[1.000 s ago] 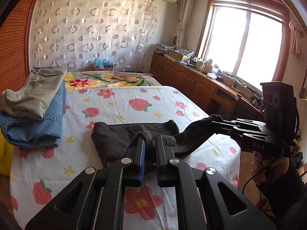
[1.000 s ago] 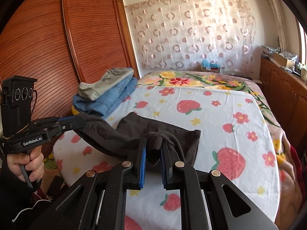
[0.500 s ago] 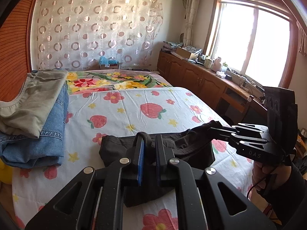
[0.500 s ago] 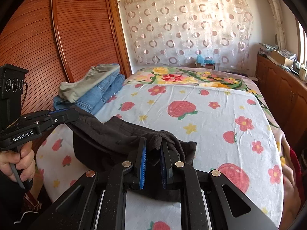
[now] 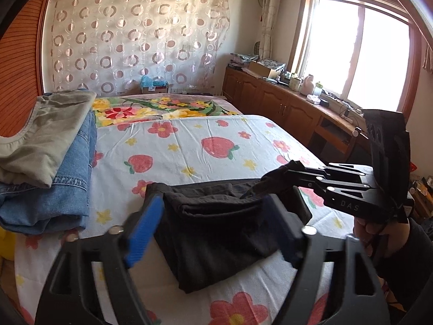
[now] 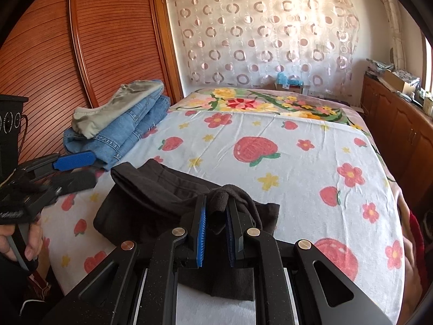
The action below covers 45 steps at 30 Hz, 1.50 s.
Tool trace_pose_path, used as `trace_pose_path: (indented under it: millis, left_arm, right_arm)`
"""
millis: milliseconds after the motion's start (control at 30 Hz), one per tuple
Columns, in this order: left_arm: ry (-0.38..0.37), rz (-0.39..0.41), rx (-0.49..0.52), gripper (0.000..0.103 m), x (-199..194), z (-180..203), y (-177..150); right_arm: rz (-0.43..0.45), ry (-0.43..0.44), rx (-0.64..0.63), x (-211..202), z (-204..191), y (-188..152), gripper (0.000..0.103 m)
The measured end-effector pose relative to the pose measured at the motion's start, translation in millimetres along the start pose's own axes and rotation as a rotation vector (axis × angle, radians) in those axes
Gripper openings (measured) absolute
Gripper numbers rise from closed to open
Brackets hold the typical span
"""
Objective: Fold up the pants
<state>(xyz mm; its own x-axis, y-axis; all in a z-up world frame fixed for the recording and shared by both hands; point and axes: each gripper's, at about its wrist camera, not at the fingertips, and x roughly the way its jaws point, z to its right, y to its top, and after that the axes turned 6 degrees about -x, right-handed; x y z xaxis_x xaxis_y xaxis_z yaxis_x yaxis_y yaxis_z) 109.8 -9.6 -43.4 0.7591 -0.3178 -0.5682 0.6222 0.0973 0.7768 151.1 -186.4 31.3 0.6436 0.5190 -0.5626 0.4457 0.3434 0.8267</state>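
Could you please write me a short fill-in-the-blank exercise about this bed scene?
1. The dark pants lie on a sheet printed with flowers and ____.
2. The olive garment rests on top of folded blue ____.
3. The ____ hand-held gripper pinches the dark fabric.

Missing words: strawberries; jeans; right
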Motion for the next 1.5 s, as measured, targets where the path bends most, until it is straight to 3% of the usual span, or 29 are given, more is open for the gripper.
trace_pose_path:
  millis: [667, 833, 1200, 1500]
  left_arm:
    - [0.057, -0.066, -0.044, 0.081, 14.2, -15.6, -19.8]
    - [0.068, -0.076, -0.06, 0.081, 18.7, -21.9, -22.0]
    - [0.121, -0.113, -0.017, 0.079, 54.9, -34.6, 1.4]
    - [0.206, -0.153, -0.008, 0.074, 89.7, -48.6, 16.2]
  right_arm:
    - [0.007, -0.015, -0.01, 3.2, 6.6, 4.4, 0.013]
    - [0.007, -0.031, 0.014, 3.0, 11.2, 8.1, 0.029]
    - [-0.025, -0.038, -0.014, -9.9, 15.4, -5.2, 0.03]
    - [-0.063, -0.025, 0.001, -8.8, 23.9, -15.2, 0.03]
